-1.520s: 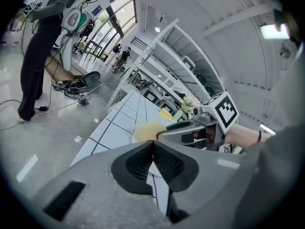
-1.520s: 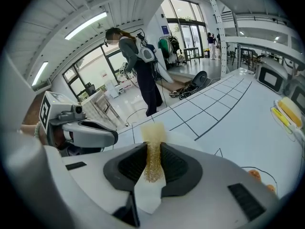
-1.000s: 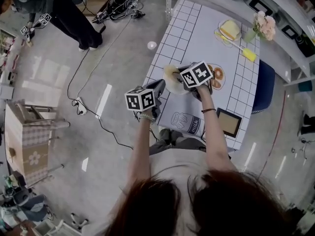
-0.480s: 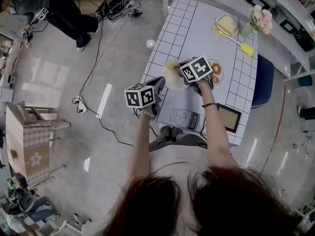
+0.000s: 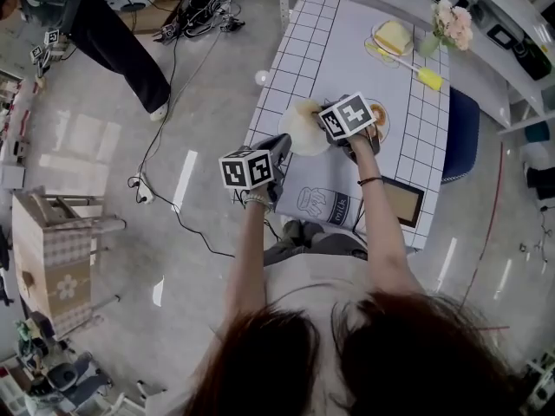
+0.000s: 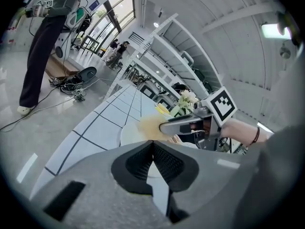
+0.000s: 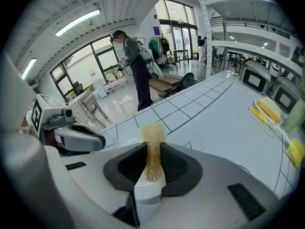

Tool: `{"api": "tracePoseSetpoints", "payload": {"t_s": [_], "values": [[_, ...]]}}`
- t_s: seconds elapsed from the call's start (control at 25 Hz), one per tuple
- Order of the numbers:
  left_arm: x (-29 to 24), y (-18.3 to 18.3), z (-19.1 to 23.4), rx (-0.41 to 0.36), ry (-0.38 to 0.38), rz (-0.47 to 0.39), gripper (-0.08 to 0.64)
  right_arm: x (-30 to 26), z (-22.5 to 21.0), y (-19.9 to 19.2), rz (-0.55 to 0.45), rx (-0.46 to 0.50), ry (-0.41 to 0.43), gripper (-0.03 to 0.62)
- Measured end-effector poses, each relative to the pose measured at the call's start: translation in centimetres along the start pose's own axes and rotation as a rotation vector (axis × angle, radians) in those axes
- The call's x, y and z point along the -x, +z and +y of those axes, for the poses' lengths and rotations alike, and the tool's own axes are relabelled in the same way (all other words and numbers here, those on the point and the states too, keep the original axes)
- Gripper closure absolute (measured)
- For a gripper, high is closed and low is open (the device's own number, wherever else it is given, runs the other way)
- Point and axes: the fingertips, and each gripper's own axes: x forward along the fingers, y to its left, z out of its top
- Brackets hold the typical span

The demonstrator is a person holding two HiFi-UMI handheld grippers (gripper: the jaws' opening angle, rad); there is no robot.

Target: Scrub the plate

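A white plate [image 5: 301, 126] is held over the near left part of the grid-patterned table [image 5: 347, 50]. My left gripper [image 5: 279, 148] is shut on the plate's near rim; in the left gripper view the thin white rim [image 6: 155, 175] runs between the shut jaws. My right gripper [image 5: 329, 130] is shut on a tan scrubbing pad [image 7: 153, 144], which sticks out past its jaws over the plate [image 7: 125, 136]. From the left gripper view the pad [image 6: 150, 125] rests against the plate's face [image 6: 131, 133], with the right gripper [image 6: 164, 127] behind it.
On the table lie a plate of pastries [image 5: 380, 120], a dark framed board [image 5: 401, 203], a yellow-handled brush [image 5: 423, 76], a yellow block on a dish [image 5: 392, 35] and a flower vase [image 5: 451, 22]. A blue chair [image 5: 460, 137] stands at right. A person [image 5: 95, 24] and cables [image 5: 165, 172] occupy the floor at left.
The right gripper and its pad have shifted slightly over the plate's face. The left gripper keeps its hold on the rim. The person at the back left has stepped further left.
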Motion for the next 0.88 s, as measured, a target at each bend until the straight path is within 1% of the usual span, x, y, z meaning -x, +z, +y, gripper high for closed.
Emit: {"api": "tracePoseSetpoints", "payload": {"t_s": [0.32,0.48,0.88], "values": [[-0.3,-0.3,-0.5,-0.003,-0.008,0.008,0.549,0.8,-0.5,-0.7,0.023,0.029,-0.014,0.515],[-0.3,-0.4,-0.6,-0.005,-0.01,0.008,0.549,1.1,-0.4,-1.3,0.04,0.05,-0.003,0.515],[-0.3,-0.8,-1.0,-0.007,-0.019,0.011,0.549,1.8,-0.2,-2.3,0.071,0.068,0.01,0.515]]}}
